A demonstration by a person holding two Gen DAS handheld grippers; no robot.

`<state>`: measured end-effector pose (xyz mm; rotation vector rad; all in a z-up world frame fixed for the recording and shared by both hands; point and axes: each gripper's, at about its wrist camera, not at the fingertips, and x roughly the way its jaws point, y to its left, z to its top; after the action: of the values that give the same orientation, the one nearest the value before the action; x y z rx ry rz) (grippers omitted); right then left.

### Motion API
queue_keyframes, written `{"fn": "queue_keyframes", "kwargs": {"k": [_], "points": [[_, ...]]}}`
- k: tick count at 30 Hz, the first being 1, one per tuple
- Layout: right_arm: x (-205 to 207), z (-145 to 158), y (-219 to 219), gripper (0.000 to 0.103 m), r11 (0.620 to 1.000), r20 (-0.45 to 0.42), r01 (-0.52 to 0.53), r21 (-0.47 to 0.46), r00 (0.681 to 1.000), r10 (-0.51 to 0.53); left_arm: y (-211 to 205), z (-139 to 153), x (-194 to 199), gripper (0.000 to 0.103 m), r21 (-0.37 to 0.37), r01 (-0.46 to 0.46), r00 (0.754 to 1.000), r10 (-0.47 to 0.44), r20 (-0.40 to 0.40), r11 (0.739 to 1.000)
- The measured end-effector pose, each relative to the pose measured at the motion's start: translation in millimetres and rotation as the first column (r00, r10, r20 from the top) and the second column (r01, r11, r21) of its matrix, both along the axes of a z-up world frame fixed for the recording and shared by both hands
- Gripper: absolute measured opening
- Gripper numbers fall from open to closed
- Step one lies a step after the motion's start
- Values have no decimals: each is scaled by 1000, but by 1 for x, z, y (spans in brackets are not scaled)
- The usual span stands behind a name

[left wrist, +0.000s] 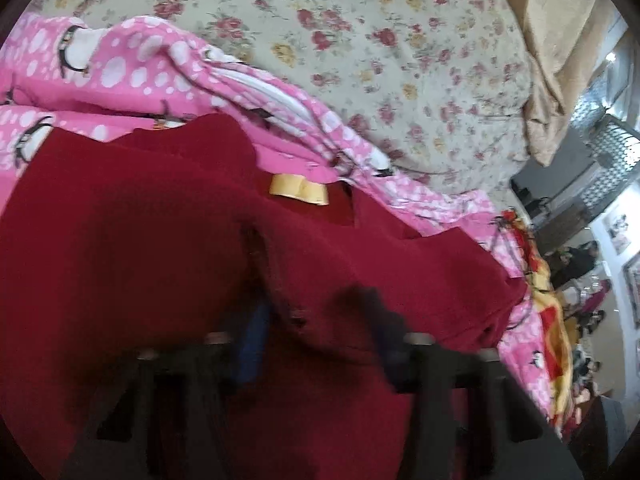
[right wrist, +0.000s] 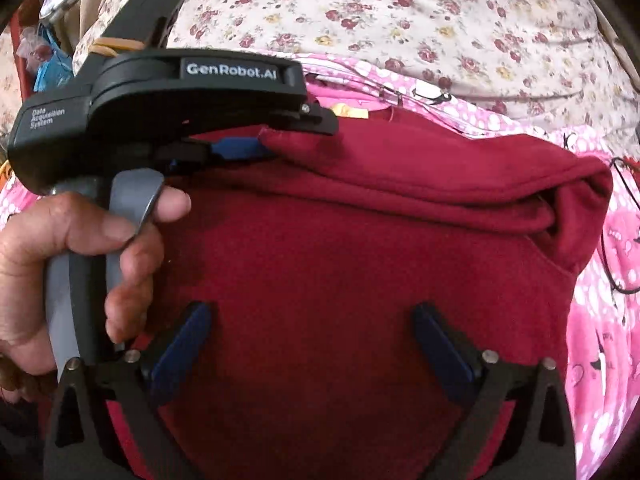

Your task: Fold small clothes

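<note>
A dark red knit garment (right wrist: pixel 360 248) lies on a pink dotted blanket (right wrist: pixel 608 320); its far part is folded over toward me, with a yellow label (left wrist: pixel 298 189) at the neck. It also shows in the left wrist view (left wrist: pixel 120 240). My left gripper (left wrist: pixel 316 320) is in among the red fabric, which bunches between its fingers; it also shows in the right wrist view (right wrist: pixel 256 148), held by a hand, its blue pads at a fold edge of the garment. My right gripper (right wrist: pixel 312 344) is open and empty, low over the garment's near part.
The pink blanket lies on a bed with a flowered sheet (left wrist: pixel 360 40). A beige cloth (left wrist: pixel 560 60) hangs at the far right. A yellow and red patterned fabric (left wrist: pixel 548 320) lies at the bed's right edge, with room clutter beyond.
</note>
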<state>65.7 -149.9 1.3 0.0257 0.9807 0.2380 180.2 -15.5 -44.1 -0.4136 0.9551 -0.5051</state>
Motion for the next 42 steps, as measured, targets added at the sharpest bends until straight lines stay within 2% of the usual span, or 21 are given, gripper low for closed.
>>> {"fn": "queue_keyframes", "kwargs": {"k": [3,5,8,10,12,15,19,23,24,26,28,30,31,33,34,36,37,38,39,41,42], "points": [[0,0,1,103,1000,5,0,-14,1000,0,8,3,-4,0,-16,-27,1000,27,2,1000],[2,-1,2,103,1000,5,0,-11,1000,0,18,19,-17,0,-32,-46,998,47,39,998],[0,0,3,103,1000,6,0,-10,1000,0,48,50,-40,0,-104,-79,991,89,102,991],[0,-1,4,103,1000,7,0,-12,1000,0,73,67,-53,0,-67,-121,978,130,161,990],[1,-1,4,103,1000,6,0,-12,1000,0,91,69,-57,0,-28,-167,970,169,174,986],[1,-1,4,103,1000,7,0,-12,1000,0,117,51,-51,0,-3,-232,967,231,105,973],[2,0,4,103,1000,3,-3,-9,1000,3,112,15,-38,0,100,-263,964,265,-9,960],[8,10,-7,101,999,-40,-34,35,999,35,118,18,-43,0,90,-293,956,294,-3,952],[9,16,-13,95,998,-30,-30,51,999,32,121,20,-45,0,91,-313,950,313,10,945],[11,38,-36,90,998,58,5,70,998,-9,131,29,-53,0,90,-379,925,376,57,921],[18,60,-70,90,994,166,101,51,980,-108,140,39,-62,1,82,-442,895,432,114,893],[34,68,-105,86,980,222,196,20,955,-196,140,49,-67,1,66,-455,882,439,168,888],[42,66,-116,80,978,218,208,3,954,-203,135,54,-67,1,65,-441,886,422,193,895],[62,49,-134,38,980,148,198,-8,970,-194,115,58,-64,1,97,-377,909,348,231,921],[68,39,-137,34,983,106,184,-6,978,-182,102,56,-60,1,125,-332,926,299,230,935],[78,7,-135,31,993,-39,111,-32,993,-112,84,44,-52,1,205,-268,955,231,187,941],[78,-4,-128,31,994,-82,78,-74,993,-84,77,32,-47,1,260,-253,964,221,145,932],[72,-3,-124,32,993,-37,61,-104,997,-65,73,16,-41,1,311,-242,970,226,86,919],[72,-2,-122,32,991,-44,64,-116,997,-69,72,9,-39,1,317,-236,972,227,66,919],[71,-2,-124,38,988,-52,106,-111,992,-113,74,12,-38,2,304,-250,968,238,77,919],[70,-3,-125,42,985,-49,123,-118,990,-129,75,12,-38,7,293,-249,969,238,72,923]]}}
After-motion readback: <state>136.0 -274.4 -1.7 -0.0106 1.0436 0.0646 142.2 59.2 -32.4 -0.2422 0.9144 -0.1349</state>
